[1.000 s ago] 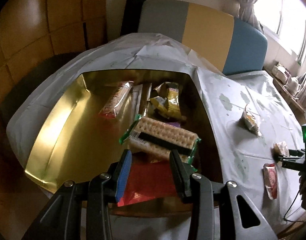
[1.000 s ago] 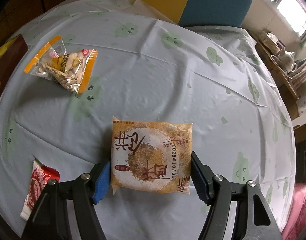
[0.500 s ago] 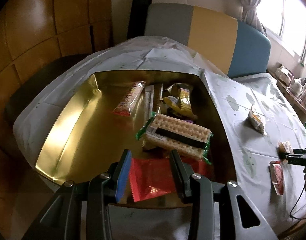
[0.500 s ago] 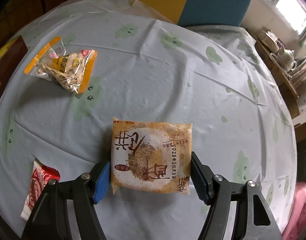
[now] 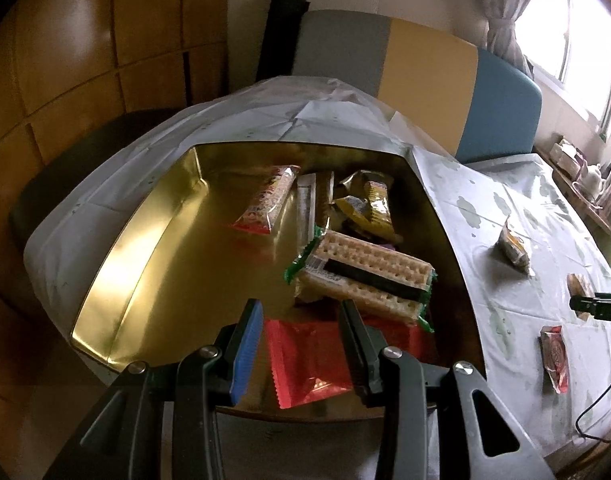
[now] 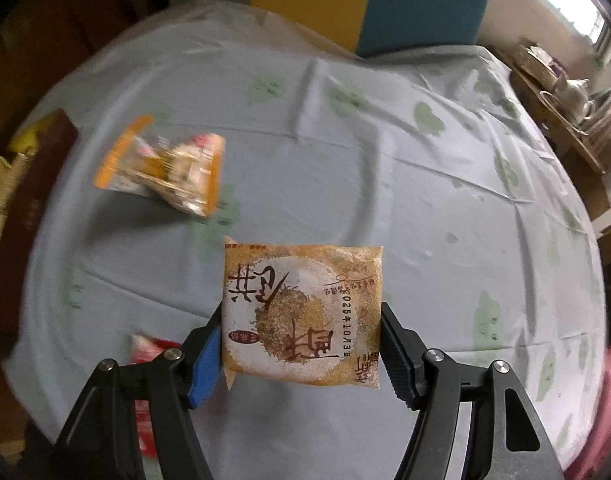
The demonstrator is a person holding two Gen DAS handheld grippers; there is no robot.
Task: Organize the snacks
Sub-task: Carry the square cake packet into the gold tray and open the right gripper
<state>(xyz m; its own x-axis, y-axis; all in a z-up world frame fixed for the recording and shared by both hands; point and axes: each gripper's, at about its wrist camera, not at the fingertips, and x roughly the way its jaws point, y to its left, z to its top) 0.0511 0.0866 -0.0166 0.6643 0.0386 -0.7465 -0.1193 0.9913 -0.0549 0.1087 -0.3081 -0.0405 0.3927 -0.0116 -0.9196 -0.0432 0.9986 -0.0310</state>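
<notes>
My right gripper (image 6: 301, 344) is shut on a square brown-and-white snack pack (image 6: 303, 312) and holds it lifted above the table. A bag of seeds (image 6: 165, 168) and a red snack packet (image 6: 145, 350) lie on the cloth to its left. My left gripper (image 5: 301, 344) is open and empty above the near end of a gold tray (image 5: 145, 264). The tray holds a cracker pack (image 5: 365, 276), a red packet (image 5: 309, 364) and several other snacks. In the left wrist view the right gripper's tip (image 5: 597, 304) shows at the far right edge.
A pale blue cloth with green prints covers the table (image 6: 385, 184). A grey, yellow and blue bench back (image 5: 425, 76) stands behind it. A side shelf with a teapot (image 6: 573, 92) stands at the right. Wooden panels (image 5: 85, 60) line the left wall.
My right gripper has lifted the snack pack off the cloth and the view has swung. My left gripper has drawn back and up from the tray, still open.
</notes>
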